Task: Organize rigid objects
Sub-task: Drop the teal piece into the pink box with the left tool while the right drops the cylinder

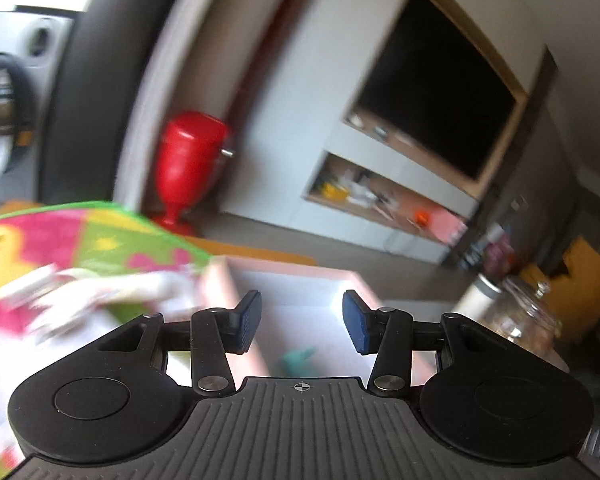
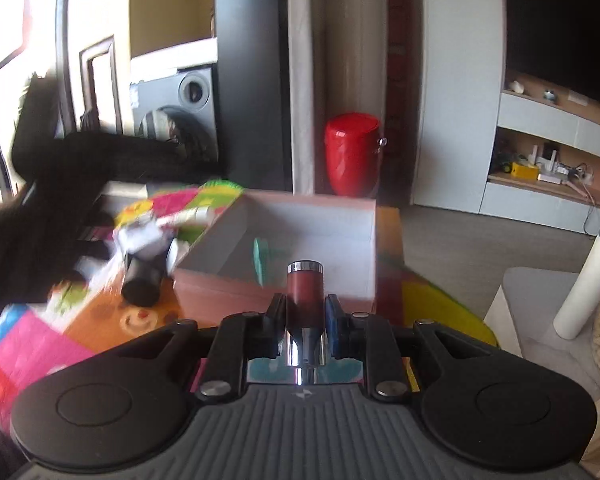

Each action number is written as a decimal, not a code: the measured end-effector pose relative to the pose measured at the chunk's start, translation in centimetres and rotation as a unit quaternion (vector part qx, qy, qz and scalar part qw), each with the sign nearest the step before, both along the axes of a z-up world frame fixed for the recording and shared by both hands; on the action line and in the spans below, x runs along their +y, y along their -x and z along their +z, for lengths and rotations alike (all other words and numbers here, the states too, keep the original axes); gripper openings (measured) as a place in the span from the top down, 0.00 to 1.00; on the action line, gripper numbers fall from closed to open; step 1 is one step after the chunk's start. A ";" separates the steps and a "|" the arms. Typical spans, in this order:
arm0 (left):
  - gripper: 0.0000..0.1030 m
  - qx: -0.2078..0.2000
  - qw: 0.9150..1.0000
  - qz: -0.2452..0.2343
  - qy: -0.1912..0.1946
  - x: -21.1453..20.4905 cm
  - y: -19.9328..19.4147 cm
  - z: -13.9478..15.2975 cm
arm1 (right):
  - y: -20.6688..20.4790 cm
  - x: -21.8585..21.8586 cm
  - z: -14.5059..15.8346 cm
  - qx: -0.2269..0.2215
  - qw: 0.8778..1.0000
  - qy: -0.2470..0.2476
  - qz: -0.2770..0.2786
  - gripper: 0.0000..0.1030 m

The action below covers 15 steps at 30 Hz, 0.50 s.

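The right hand-held gripper (image 2: pixel 305 312) is clamped on a dark red cylinder with chrome ends (image 2: pixel 304 296), possibly a lipstick or a small tool handle; the blur leaves that unclear. The cylinder's long axis runs forward along the fingers, its capped end pointing at the open box (image 2: pixel 364 216) directly ahead. The box sits just beyond the fingertips, its near wall facing the gripper, so the coming move looks like a short forward carry over that wall, then a release. A teal object (image 2: pixel 260 260) already lies inside, near the box's left side.

The left hand-held gripper (image 1: pixel 300 322) is spread apart and holds nothing. In its view the same box (image 1: pixel 220 280) is close below and ahead, with the teal object (image 1: pixel 298 360) between its fingers. Of the 2 grippers, only the right is loaded, and it is well lined up with the box. Loose items, including a black cylinder (image 2: pixel 146 276), lie on the colourful mat (image 2: pixel 32 344) left of the box.
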<state>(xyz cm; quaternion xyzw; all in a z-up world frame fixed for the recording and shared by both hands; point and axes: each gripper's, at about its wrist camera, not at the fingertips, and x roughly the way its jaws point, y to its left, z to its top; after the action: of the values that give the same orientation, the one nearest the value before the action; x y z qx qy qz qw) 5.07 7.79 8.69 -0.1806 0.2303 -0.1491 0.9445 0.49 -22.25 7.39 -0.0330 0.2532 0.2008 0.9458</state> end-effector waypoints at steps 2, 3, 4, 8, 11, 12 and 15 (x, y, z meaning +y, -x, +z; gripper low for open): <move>0.52 0.015 0.999 0.030 -0.009 1.4 1.3 -1.0 | -1.4 0.5 1.2 -0.010 1.000 -0.015 0.009 0.81; 0.52 0.029 0.999 0.041 -0.014 2.1 1.8 -1.6 | -2.5 1.0 2.0 -0.015 1.000 -0.023 0.015 0.81; 0.52 0.041 0.998 0.049 -0.024 2.8 2.4 -2.0 | -3.8 1.4 2.8 -0.017 0.999 -0.036 0.018 0.81; 0.52 0.057 0.991 0.072 -0.095 3.8 4.7 -3.8 | -9.3 3.9 4.1 -0.002 0.999 -0.047 0.000 0.66; 0.52 0.072 0.991 0.052 -0.099 4.2 5.6 -5.0 | -10.5 7.0 2.9 0.021 0.999 -0.023 0.038 0.66; 0.52 0.080 0.991 0.046 -0.093 4.6 6.0 -5.3 | -10.6 8.1 2.3 0.048 0.996 -0.026 0.068 0.66; 0.52 0.096 0.991 0.040 -0.081 4.9 6.4 -6.4 | -10.4 12.1 0.3 0.102 0.986 -0.007 0.128 0.66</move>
<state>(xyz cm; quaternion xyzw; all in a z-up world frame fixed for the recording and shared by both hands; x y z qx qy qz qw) -1.32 12.70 2.31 -0.1261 0.3238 -0.0744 0.9347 10.88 -10.12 7.71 -0.0376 0.3405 0.3248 0.8816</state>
